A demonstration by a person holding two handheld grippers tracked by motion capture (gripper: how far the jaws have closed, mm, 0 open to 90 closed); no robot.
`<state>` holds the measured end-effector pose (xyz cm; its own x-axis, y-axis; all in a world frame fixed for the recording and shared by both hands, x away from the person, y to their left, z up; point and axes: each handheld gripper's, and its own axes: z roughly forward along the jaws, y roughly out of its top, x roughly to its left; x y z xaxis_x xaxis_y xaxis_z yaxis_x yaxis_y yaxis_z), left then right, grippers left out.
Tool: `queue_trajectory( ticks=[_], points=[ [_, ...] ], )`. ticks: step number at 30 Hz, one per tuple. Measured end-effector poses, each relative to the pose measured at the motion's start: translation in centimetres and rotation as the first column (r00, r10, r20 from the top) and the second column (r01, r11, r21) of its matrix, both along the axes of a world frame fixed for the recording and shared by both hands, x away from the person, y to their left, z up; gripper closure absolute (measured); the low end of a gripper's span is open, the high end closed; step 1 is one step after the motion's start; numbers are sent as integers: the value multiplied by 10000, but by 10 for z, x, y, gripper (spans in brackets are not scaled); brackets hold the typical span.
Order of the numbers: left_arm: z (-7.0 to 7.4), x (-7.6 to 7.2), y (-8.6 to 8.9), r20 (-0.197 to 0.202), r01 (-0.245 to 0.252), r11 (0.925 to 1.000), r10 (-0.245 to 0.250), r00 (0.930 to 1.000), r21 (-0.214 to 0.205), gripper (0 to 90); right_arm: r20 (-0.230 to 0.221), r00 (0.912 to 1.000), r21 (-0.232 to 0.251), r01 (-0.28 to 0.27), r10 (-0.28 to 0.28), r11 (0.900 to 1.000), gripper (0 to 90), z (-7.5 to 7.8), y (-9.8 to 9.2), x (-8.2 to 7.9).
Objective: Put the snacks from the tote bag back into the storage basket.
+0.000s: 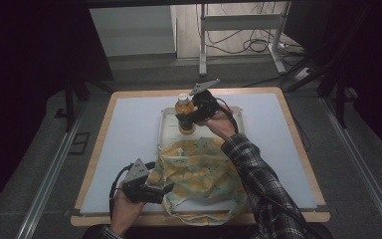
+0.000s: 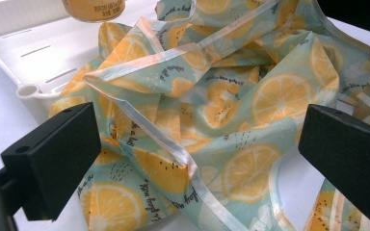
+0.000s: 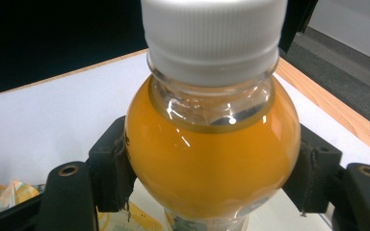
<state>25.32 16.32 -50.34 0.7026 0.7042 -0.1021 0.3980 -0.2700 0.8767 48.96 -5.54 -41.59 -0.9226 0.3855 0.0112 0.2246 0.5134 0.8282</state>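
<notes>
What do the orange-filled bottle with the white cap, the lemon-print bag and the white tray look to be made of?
Orange-filled bottle: clear glossy plastic, judging by sharp highlights on its shoulder; its white cap looks like matte ribbed plastic.
Lemon-print bag: thin soft fabric, probably coated or synthetic; it crumples into folds, with a faint sheen and pale sewn edging.
White tray: rigid moulded plastic, smooth, with slots.

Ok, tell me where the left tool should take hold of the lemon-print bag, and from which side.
Grip the raised fold with the pale seam on the lemon-print bag. It stands up from the crumpled cloth, directly between the left tool's open jaws, so probably push straight ahead from the bag's near-left edge and close across it.
</notes>
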Motion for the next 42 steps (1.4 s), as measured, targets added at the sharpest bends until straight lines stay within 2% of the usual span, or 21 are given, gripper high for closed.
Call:
queue_trajectory(
  ticks=[42],
  points=[
    [-1,1,-1,2,93,10000,-93,10000,-22,2,-57,9999,9,-123,123,9999,301,-23,29,19]
  ],
)
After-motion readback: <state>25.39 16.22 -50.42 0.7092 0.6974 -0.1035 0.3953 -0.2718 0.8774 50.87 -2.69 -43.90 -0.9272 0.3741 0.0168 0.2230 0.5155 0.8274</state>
